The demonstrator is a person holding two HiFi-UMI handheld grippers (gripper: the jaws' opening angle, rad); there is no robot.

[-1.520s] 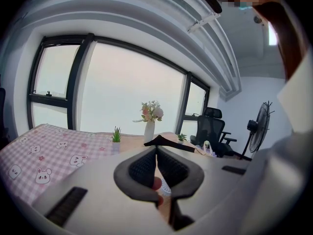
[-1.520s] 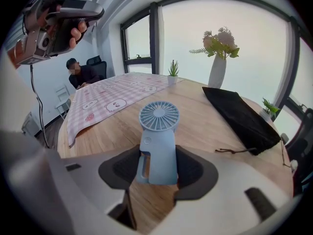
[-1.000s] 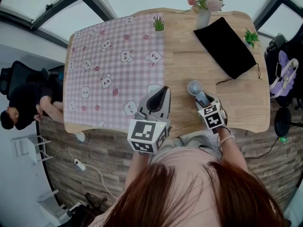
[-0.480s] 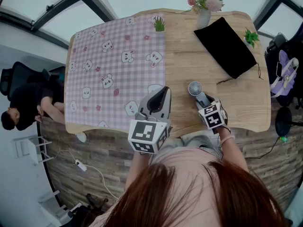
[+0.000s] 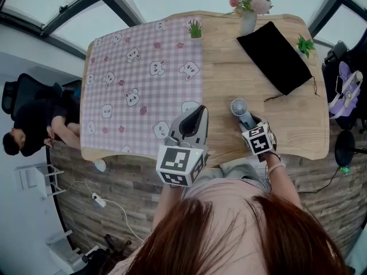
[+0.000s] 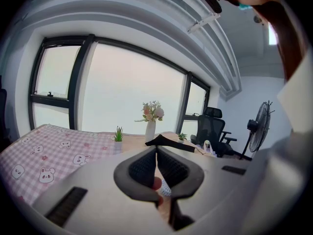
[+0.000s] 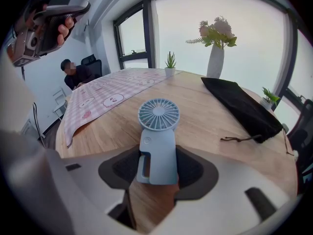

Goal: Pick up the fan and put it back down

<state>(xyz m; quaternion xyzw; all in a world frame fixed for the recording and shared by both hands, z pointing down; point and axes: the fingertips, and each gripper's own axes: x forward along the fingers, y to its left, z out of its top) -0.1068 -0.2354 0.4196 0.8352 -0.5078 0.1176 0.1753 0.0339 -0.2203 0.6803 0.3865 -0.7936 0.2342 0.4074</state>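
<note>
Right gripper (image 7: 157, 156) clamped on fan (image 7: 158, 115) handle; fan's long axis runs straight ahead of jaws, head beyond tips. Left gripper (image 6: 156, 150) closed, empty, farther off to the side.

Your left gripper (image 5: 199, 112) points nearly level, its fingers (image 6: 142, 169) pressed together on nothing. Your right gripper (image 5: 249, 122) tilts steeply down, fingers (image 7: 190, 170) clamped on the fan's (image 7: 157, 146) handle.
</note>
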